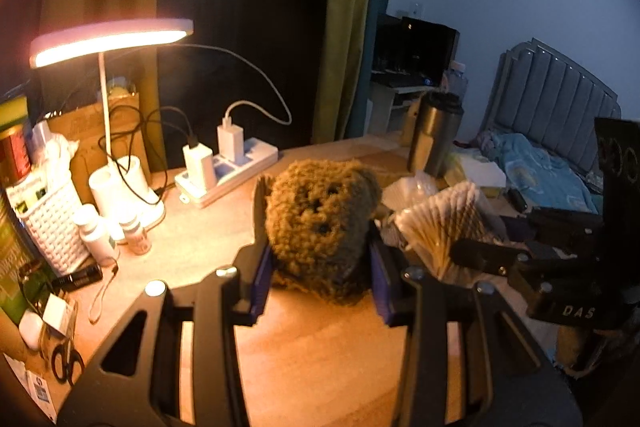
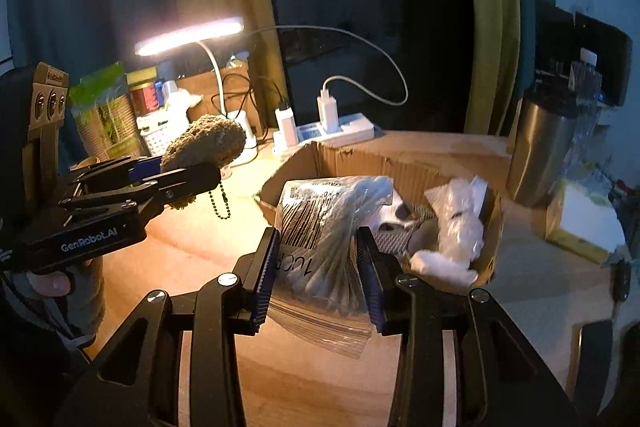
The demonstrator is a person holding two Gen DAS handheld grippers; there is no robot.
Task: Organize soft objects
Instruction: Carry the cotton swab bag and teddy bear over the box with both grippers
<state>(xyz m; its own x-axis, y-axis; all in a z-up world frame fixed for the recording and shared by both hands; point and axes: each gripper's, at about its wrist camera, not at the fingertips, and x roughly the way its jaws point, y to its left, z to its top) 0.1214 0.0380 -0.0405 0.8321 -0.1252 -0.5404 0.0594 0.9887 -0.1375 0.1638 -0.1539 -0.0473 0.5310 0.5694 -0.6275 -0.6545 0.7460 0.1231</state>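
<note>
My left gripper (image 1: 318, 227) is shut on a brown fuzzy plush toy (image 1: 320, 215) with dark eyes and holds it above the wooden desk (image 1: 320, 347). From the right wrist view the same plush (image 2: 206, 143) hangs in the left gripper (image 2: 192, 171), its bead chain (image 2: 222, 205) dangling. My right gripper (image 2: 318, 239) is shut on a clear plastic bag of cotton swabs (image 2: 320, 227), held at the near edge of an open cardboard box (image 2: 400, 151). The box holds white wrapped soft items (image 2: 456, 227). In the left wrist view the swab bag (image 1: 436, 223) and the right gripper (image 1: 468, 255) show at right.
A lit desk lamp (image 1: 108, 41) stands at left, with a power strip and chargers (image 1: 228, 167), small bottles (image 1: 136, 235), a white basket (image 1: 52, 223) and scissors (image 1: 66, 363). A steel tumbler (image 2: 540, 147) stands right of the box. A bed (image 1: 540, 167) lies beyond the desk.
</note>
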